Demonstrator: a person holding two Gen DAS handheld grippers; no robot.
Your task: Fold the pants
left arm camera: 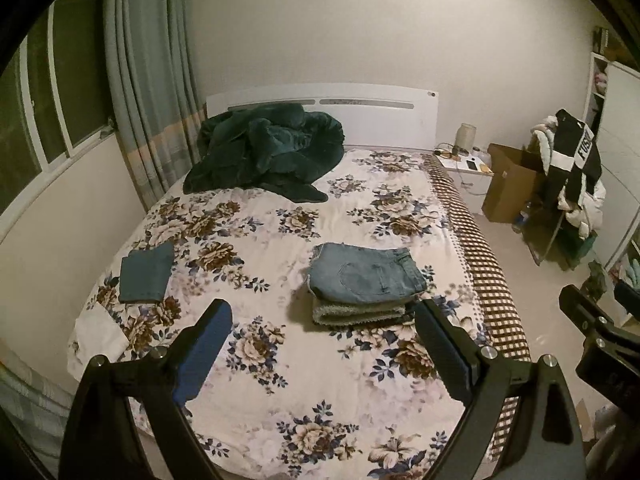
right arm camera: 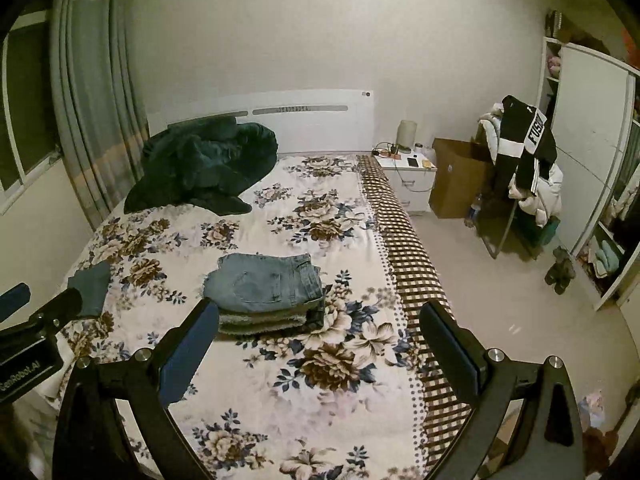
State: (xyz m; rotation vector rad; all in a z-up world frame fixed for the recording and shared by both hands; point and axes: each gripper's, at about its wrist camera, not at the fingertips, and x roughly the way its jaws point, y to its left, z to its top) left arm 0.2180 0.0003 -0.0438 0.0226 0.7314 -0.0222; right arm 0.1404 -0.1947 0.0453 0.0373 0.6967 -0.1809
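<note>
A folded pair of light blue jeans (left arm camera: 366,274) lies on top of a small stack of folded clothes on the floral bed (left arm camera: 280,360); the jeans also show in the right wrist view (right arm camera: 266,280). A second folded dark teal garment (left arm camera: 146,274) lies near the bed's left side, also seen in the right wrist view (right arm camera: 92,286). My left gripper (left arm camera: 324,320) is open and empty, held above the bed in front of the stack. My right gripper (right arm camera: 320,320) is open and empty, just right of the stack. Neither touches any cloth.
A crumpled dark green blanket (left arm camera: 264,152) lies at the head of the bed by the white headboard (left arm camera: 320,112). A nightstand (right arm camera: 408,172), a cardboard box (right arm camera: 456,176) and a chair draped with clothes (right arm camera: 524,160) stand to the right. A wardrobe (right arm camera: 592,160) lines the right wall.
</note>
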